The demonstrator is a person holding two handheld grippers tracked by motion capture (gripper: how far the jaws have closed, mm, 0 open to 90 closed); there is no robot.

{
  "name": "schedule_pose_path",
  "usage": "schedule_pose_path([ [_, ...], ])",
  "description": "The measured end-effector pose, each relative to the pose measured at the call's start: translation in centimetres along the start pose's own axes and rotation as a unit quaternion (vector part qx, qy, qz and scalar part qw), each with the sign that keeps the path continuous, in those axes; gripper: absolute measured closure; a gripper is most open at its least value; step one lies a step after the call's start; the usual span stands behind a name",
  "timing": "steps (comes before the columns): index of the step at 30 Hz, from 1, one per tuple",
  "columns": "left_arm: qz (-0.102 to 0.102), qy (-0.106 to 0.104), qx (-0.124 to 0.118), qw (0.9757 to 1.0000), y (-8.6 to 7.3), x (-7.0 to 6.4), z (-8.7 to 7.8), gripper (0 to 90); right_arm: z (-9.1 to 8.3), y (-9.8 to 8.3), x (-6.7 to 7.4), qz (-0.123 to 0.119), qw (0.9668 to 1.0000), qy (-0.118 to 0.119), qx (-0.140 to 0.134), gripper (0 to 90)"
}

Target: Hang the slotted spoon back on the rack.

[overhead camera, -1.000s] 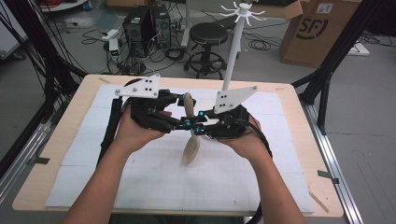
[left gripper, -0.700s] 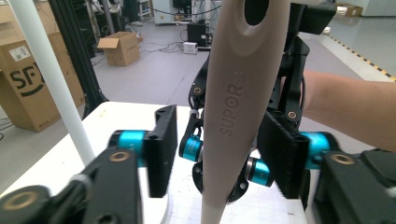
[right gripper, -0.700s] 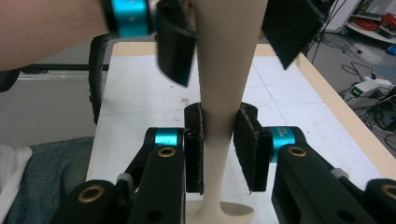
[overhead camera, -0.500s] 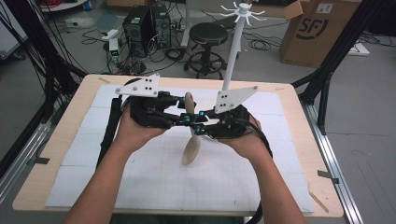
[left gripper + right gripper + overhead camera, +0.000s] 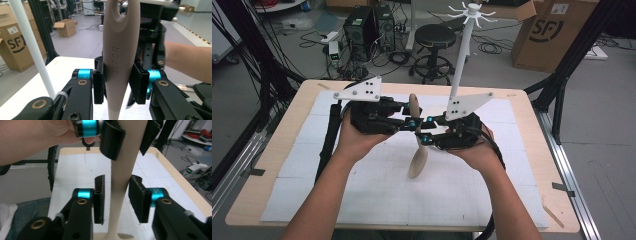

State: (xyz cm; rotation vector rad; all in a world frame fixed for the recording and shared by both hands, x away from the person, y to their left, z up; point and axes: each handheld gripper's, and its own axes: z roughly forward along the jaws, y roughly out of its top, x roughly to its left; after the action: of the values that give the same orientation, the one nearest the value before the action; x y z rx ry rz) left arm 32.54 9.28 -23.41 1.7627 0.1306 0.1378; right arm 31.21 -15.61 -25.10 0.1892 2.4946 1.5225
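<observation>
Spoon [image 5: 417, 145] is off the table, held in the air between both hands above the white mat [image 5: 377, 200], handle end pointing away toward the far edge, bowl end hanging low toward the person. Left gripper [image 5: 408, 119] pinches the wide part of the handle: in the left gripper view both pads [image 5: 98, 85] press the spoon [image 5: 118, 62] flanks, just under the hang hole; jaws have just been closing on it. Right gripper [image 5: 428, 136] sits lower on the thin neck: in the right gripper view the spoon [image 5: 122, 185] runs between its jaws with a visible gap each side, pads [image 5: 136, 197] not touching; jaws have just been opening, spread loosely around it. White stand [image 5: 463, 50] behind.
</observation>
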Motion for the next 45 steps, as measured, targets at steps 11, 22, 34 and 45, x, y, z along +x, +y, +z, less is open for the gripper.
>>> schedule_pose_path([
  [11,-0.004,0.035,0.013,0.9993,0.8,0.8,-0.6,68.3,-2.2,-1.6,0.5,0.005,0.9997,-0.025,-0.006,56.8],
  [22,-0.011,0.051,0.020,0.9984,0.9,1.7,-1.1,68.2,-4.6,-5.8,0.7,0.048,0.9963,-0.069,-0.012,50.0],
  [34,-0.024,0.065,0.013,0.9975,1.2,2.7,-1.6,68.1,-5.0,-10.0,2.5,0.071,0.9918,-0.104,-0.020,43.7],
  [45,-0.036,0.079,0.015,0.9961,1.2,4.1,-1.8,68.1,-5.0,-11.9,2.9,0.091,0.9893,-0.110,-0.030,40.7],
])
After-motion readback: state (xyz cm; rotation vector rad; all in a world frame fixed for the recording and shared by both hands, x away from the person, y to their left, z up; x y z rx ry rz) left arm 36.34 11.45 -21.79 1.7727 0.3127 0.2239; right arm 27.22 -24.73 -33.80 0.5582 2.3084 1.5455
